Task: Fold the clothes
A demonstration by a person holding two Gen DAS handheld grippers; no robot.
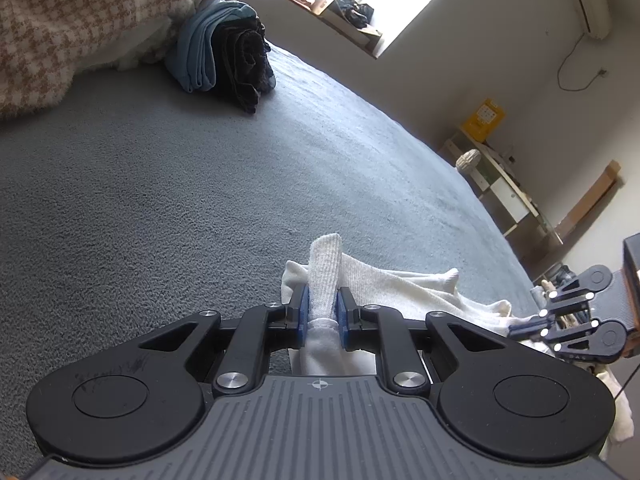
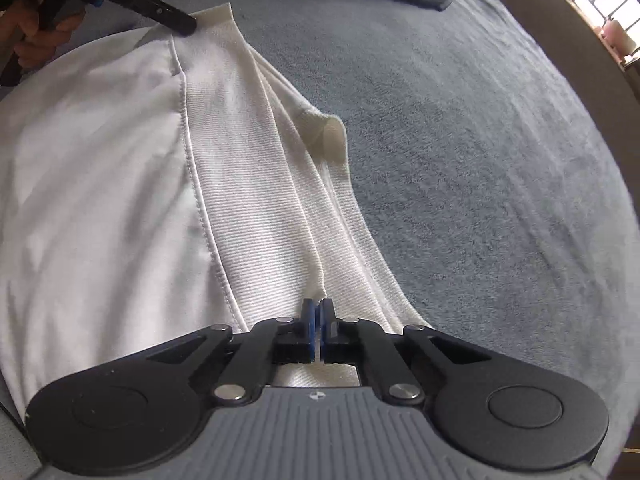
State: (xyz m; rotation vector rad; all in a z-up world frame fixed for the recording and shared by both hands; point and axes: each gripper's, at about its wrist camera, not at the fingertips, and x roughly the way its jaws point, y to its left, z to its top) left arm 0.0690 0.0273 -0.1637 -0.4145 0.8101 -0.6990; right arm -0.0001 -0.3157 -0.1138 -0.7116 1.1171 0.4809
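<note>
A white garment (image 2: 100,168) with a ribbed hem band (image 2: 256,184) lies spread on the grey bed cover (image 2: 480,160). In the left wrist view my left gripper (image 1: 322,300) is shut on one end of the ribbed band (image 1: 325,272), which sticks up between the blue pads. My right gripper (image 2: 319,306) points steeply down at the other stretch of the hem. Its jaws are shut, with a small pucker of fabric (image 2: 320,291) pinched at the tips. Each gripper shows in the other's view: the left gripper (image 2: 188,24) at the far corner, the right gripper (image 1: 518,326) at the cloth's right edge.
A stack of folded blue and dark clothes (image 1: 224,52) sits at the far side of the bed beside a brown-and-white houndstooth blanket (image 1: 60,20). A hand (image 2: 36,36) holds the left gripper's handle. A shelf (image 1: 500,184) stands past the bed's right edge.
</note>
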